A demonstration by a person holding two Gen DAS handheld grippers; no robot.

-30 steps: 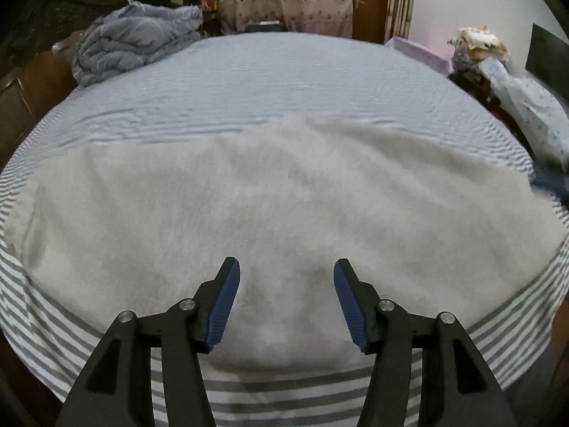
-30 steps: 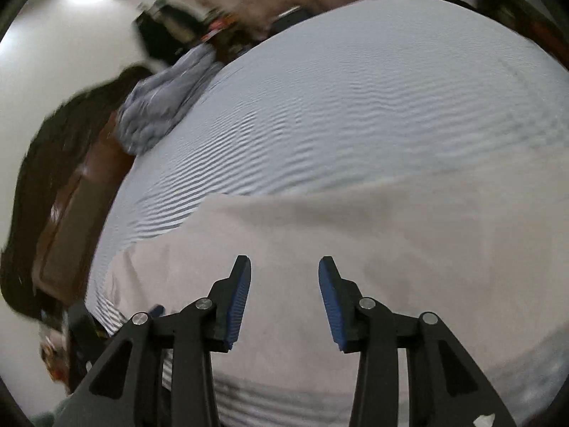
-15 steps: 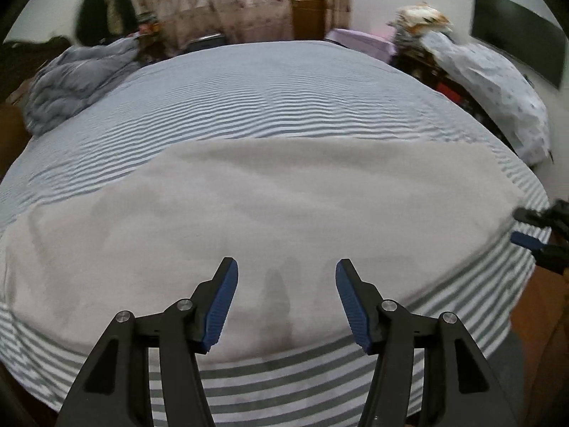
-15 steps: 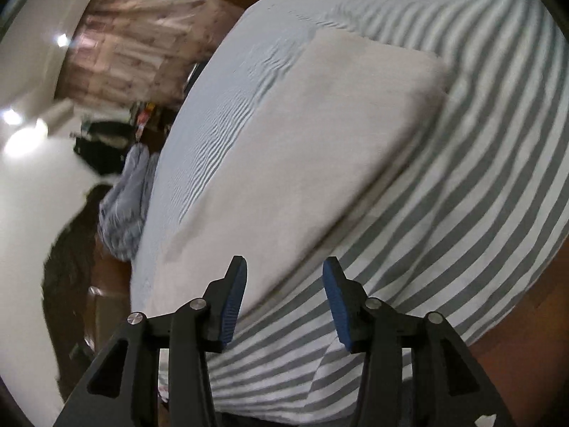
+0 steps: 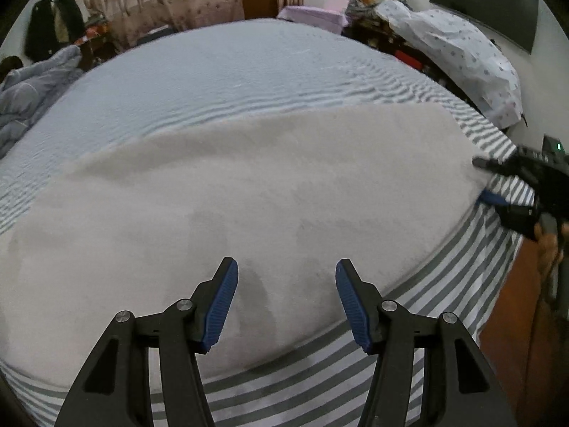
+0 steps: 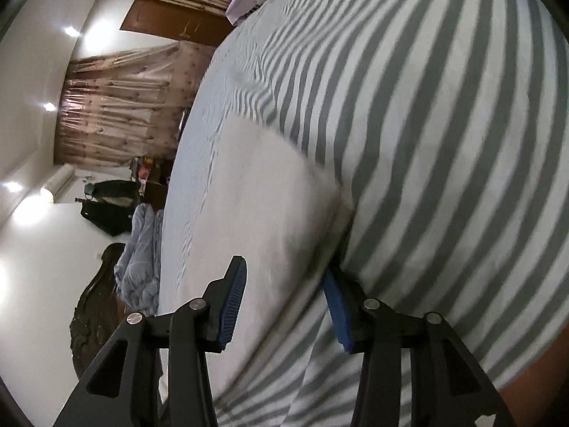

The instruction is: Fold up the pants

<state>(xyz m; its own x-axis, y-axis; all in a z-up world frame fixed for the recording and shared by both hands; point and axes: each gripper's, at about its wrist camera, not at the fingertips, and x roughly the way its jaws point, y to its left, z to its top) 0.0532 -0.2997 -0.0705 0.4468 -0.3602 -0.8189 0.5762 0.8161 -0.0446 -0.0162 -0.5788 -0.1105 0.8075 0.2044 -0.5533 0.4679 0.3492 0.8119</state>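
Note:
The pants (image 5: 249,206) are a pale grey, fuzzy cloth lying flat across the near part of the striped bed. My left gripper (image 5: 286,299) is open and empty, hovering just above the pants' near edge. My right gripper (image 6: 284,299) is open at the right end of the pants (image 6: 256,220). Its jaws straddle the cloth's edge, one finger above and one finger (image 6: 336,306) under the hem. It also shows at the right in the left wrist view (image 5: 498,181).
The bed (image 5: 249,67) has a grey and white striped sheet (image 6: 426,124). A crumpled blue quilt (image 5: 25,96) lies at the far left corner. Clutter and a covered pile (image 5: 455,53) stand at the far right. A wooden bed frame (image 5: 512,320) is at the right.
The right gripper has swung to the right end of the pants and now straddles the hem. The left gripper has turned right and dropped a little toward the cloth.

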